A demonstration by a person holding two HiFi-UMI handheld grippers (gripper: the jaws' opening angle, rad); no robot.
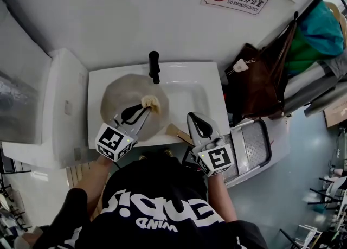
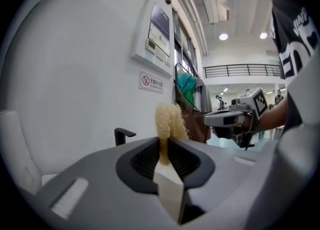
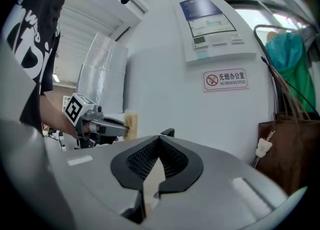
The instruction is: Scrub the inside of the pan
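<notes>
Since the pan (image 1: 116,97) looks like a broad metal one, lying in the sink (image 1: 191,88) at the centre left of the head view, it is likely rigid, fairly heavy and slick when wet. It may skate or spin under scrubbing. Its wooden handle (image 1: 175,132), jutting toward the lower right, seems the best place to steady it. The left gripper (image 1: 144,108) is clamped on a pale, fuzzy scrubber (image 1: 151,102), which looks soft and light and should squash flat against the metal. It seems to be held above the pan, not pressed in. The right gripper (image 1: 195,117) has its jaws fully together with nothing between them, hovering near the handle but not on it.
</notes>
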